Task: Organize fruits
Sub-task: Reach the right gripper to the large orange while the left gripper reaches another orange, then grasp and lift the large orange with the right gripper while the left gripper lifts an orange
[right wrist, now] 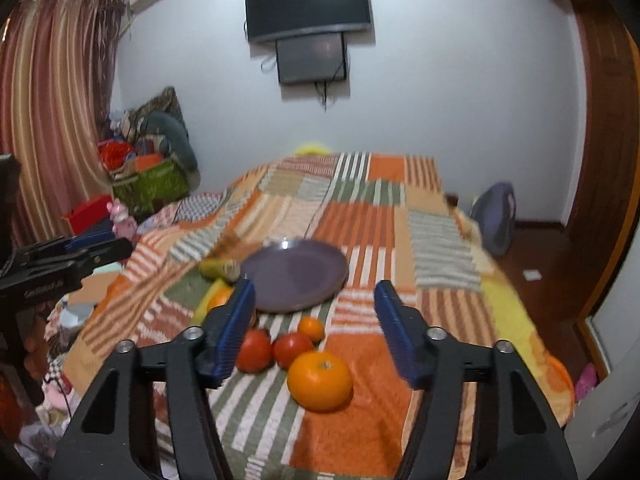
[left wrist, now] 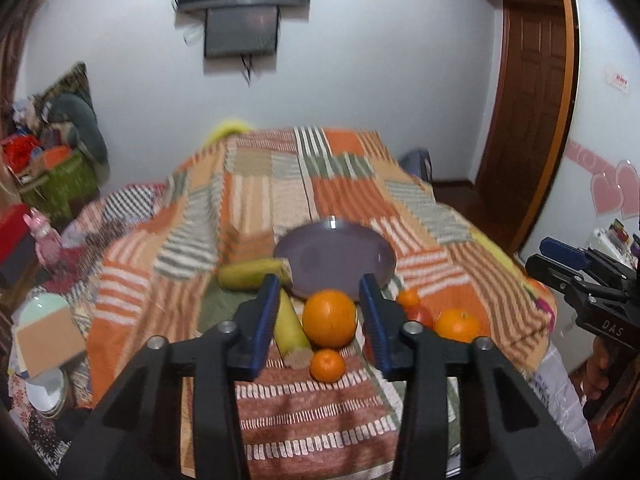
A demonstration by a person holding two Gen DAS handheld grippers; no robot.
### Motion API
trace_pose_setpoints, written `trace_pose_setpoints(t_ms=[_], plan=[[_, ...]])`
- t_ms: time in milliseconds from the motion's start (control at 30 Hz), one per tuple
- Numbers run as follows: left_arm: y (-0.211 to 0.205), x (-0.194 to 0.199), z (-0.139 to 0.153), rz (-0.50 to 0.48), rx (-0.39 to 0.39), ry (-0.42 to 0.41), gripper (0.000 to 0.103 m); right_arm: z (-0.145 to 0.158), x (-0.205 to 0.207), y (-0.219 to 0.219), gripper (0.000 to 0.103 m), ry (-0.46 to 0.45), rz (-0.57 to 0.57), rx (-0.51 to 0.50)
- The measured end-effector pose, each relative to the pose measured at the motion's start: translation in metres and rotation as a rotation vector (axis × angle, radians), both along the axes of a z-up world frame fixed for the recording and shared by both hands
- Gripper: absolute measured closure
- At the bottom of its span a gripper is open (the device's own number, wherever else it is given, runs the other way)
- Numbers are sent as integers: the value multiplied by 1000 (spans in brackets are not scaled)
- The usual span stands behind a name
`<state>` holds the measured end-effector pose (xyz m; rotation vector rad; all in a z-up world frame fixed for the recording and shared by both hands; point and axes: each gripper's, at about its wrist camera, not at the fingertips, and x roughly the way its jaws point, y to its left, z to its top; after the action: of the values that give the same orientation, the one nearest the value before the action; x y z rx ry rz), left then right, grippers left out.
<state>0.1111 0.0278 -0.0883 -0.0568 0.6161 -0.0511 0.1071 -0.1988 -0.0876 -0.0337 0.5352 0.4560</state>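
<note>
Home bedroom: quilted bed (right wrist: 360, 216), wall television (right wrist: 308, 4), curtains (right wrist: 52, 112).

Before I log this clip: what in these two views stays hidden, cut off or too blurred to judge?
- Left wrist view: the left claw has a right finger that covers most of a red fruit, so its kind is unclear.
- Right wrist view: the right claw has a left finger that hides most of the large orange.
- Both views: motion blur smears the yellow-green fruits beside the purple plate; their kind is uncertain.
</note>
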Motion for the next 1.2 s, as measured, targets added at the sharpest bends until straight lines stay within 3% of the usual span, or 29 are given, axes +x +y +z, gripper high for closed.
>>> trace_pose_setpoints(t_ms=[500, 733, 1200], plan=[[6, 51, -71, -50, -67, 253, 63, -76, 37, 5, 49, 304, 34, -50], [2, 65, -85, -61, -70, 292, 55, -91, 44, 7, 40, 367, 32, -51], [-7, 109, -107, -73, -53, 350, 48, -98, 51, 3, 41, 411, 51, -18]])
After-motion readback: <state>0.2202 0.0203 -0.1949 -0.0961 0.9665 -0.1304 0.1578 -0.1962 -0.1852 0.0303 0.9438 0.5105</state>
